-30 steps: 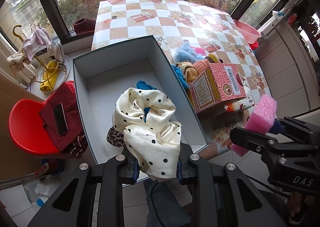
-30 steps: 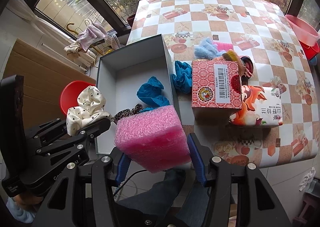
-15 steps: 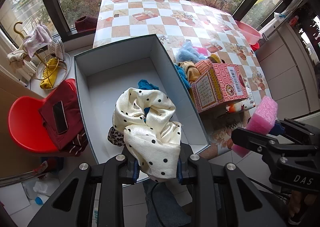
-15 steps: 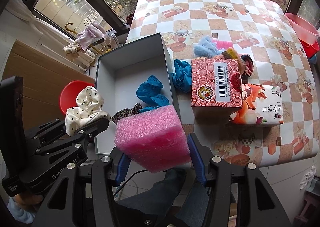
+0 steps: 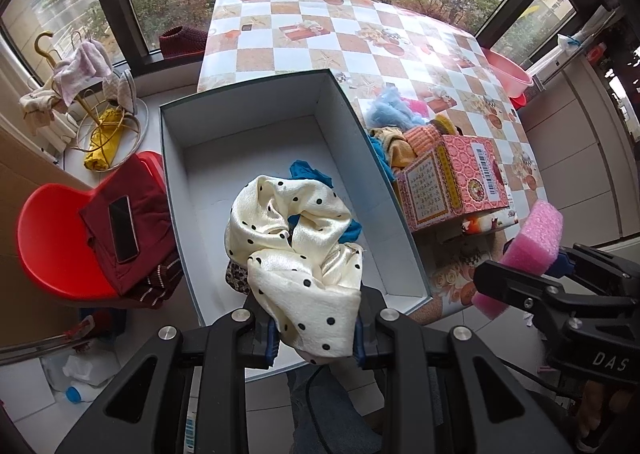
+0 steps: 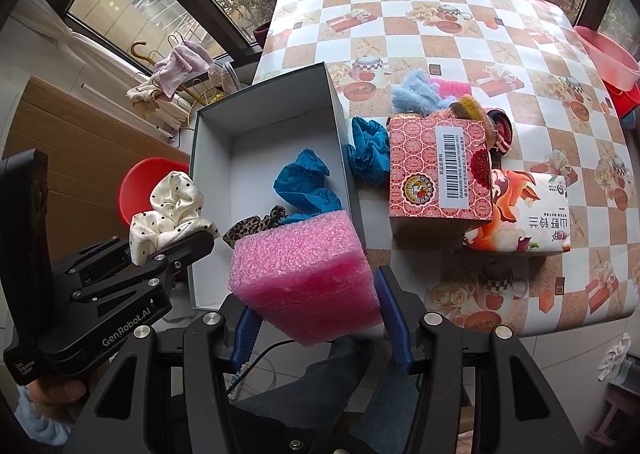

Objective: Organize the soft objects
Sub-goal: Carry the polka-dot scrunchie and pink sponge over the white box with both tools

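Observation:
My left gripper (image 5: 316, 338) is shut on a cream polka-dot scrunchie (image 5: 300, 254) and holds it above the near end of the grey open box (image 5: 240, 158). It also shows in the right wrist view (image 6: 168, 214). My right gripper (image 6: 316, 318) is shut on a pink foam block (image 6: 304, 274), just off the table's near edge by the box's near right corner. The block shows in the left wrist view (image 5: 532, 242). Inside the box lie a blue scrunchie (image 6: 304, 186) and a leopard-print scrunchie (image 6: 256, 226).
A checkered table (image 6: 440, 34) carries a red patterned carton (image 6: 440, 170), a tissue pack (image 6: 524, 214), another blue scrunchie (image 6: 368, 154) and a heap of soft items (image 6: 428, 94). A red chair (image 5: 52, 246) with clothes and a phone stands left of the box.
Both grippers have edged slightly forward towards the box, each still holding its object. Nothing was let go.

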`<state>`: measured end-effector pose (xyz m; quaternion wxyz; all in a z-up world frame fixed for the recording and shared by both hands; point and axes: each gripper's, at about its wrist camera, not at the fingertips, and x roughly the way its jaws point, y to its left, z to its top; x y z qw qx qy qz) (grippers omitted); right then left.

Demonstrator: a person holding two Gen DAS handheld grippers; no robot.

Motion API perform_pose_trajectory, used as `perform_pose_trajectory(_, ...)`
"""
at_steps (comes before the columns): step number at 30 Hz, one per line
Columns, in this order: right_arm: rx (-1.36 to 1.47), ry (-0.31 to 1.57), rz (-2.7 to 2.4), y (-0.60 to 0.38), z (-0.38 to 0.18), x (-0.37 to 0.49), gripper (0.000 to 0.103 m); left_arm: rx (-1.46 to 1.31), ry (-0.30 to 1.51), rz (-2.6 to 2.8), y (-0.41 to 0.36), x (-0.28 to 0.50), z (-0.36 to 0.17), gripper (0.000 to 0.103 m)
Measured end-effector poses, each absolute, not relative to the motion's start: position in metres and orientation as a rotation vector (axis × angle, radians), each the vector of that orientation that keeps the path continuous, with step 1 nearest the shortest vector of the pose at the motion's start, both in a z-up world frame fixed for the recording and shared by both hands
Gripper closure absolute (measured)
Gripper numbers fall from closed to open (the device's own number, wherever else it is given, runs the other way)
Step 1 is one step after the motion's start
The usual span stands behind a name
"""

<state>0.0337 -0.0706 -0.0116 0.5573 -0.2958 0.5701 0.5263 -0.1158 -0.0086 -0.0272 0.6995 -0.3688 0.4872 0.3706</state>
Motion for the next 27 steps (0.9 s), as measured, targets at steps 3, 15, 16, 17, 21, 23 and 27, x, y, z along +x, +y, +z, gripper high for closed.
perform_pose_trajectory(3,-0.708,1.342,1.245,-0.065,-0.013,0.033,0.048,-0.83,1.082,0.846,-0.002,-0.119,-0.029,0.074)
perform_pose_trajectory(15,-0.761,1.338,1.29,-0.018,-0.019,0.019,0.048,-0.851,1.063,0.93,0.048,-0.125,-0.036,0.073)
perform_pose_trajectory(16,-0.765,1.335,1.297,-0.01,-0.019,0.017,0.048,-0.855,1.06,0.94,0.052,-0.125,-0.037,0.073)
perform_pose_trajectory(17,-0.768,1.332,1.302,-0.003,-0.019,0.015,0.048,-0.858,1.059,0.953,0.058,-0.126,-0.039,0.073)
perform_pose_trajectory(21,-0.809,1.31,1.324,0.027,-0.022,0.004,0.048,-0.853,1.078,0.996,0.071,-0.127,-0.05,0.072)
perform_pose_trajectory(23,-0.827,1.303,1.327,0.041,-0.026,-0.002,0.048,-0.877,1.085,1.009,0.077,-0.131,-0.058,0.072)
perform_pose_trajectory(27,-0.841,1.314,1.331,0.06,-0.033,-0.003,0.048,-0.924,1.083,1.023,0.085,-0.139,-0.068,0.07)
